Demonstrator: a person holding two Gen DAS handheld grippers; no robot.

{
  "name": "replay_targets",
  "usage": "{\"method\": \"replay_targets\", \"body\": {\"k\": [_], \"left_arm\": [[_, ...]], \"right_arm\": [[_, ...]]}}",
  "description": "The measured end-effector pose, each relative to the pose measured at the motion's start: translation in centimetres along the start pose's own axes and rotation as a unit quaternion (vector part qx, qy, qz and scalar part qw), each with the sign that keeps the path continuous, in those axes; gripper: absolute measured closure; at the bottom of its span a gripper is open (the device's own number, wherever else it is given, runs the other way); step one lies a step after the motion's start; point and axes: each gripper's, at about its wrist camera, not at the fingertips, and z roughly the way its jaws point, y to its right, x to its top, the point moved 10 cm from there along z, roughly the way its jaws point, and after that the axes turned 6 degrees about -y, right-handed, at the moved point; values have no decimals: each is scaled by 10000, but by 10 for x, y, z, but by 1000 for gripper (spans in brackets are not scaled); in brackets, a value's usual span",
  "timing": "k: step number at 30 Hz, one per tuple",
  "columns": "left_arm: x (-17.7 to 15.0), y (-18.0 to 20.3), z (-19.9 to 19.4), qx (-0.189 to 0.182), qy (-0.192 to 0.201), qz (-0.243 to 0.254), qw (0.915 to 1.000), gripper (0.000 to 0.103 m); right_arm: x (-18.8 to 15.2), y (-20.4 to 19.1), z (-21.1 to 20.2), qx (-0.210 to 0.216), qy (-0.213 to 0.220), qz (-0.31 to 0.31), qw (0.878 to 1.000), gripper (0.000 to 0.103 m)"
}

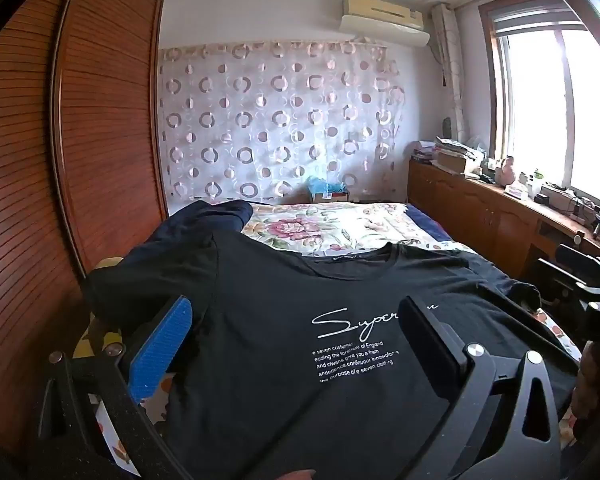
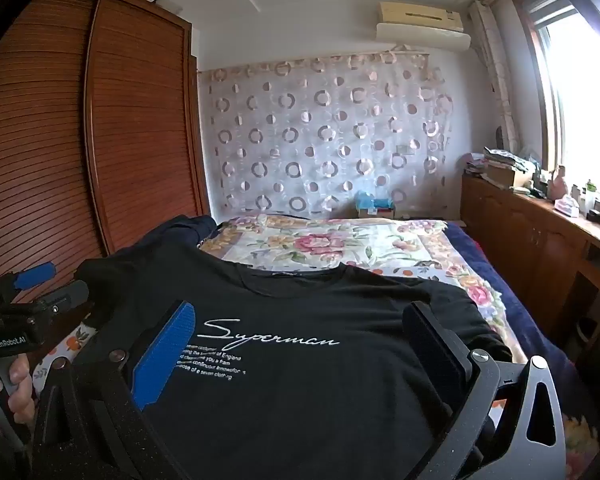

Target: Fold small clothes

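While both my tongs hang spread wide above the bed, a black T-shirt lies flat beneath them, front up, neckline toward the far wall.

Left tongs: released, nothing btwn the blue ribbed pad on one side & the black pad on the other. They sit over the shirt's left half; the blue pad lines up w/ the shirt's left edge, the black pad covers the end of the white script word on the chest. I can't tell whether either pad touches the cloth.

Right tongs: also released, empty, framing the chest print from the right-wrist view. Blue pad just left of the print, black pad over the shirt's right shoulder area. In that view the left tongs' body shows at far left, gripped by a hand.

Shirt look: black, short-sleeved, round neck w/ small label inside the collar. White cursive "Superman" across the chest, several lines of small white text under it. Body mostly smooth; right sleeve bunched near the bed's edge. A second dark garment lies crumpled just beyond the left shoulder.

Bed has a floral cover. Wooden slatted wardrobe to the left, circle-pattern curtain on the far wall, cluttered wooden counter under the window at right.
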Motion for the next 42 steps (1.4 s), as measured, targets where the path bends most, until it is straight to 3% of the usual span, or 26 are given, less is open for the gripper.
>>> {"method": "replay_targets", "body": {"k": [42], "left_arm": [[6, 6, -2, -27, 41, -2, 10000, 0]], "right_arm": [[-5, 3, 2, 7, -103, 23, 9999, 0]]}}
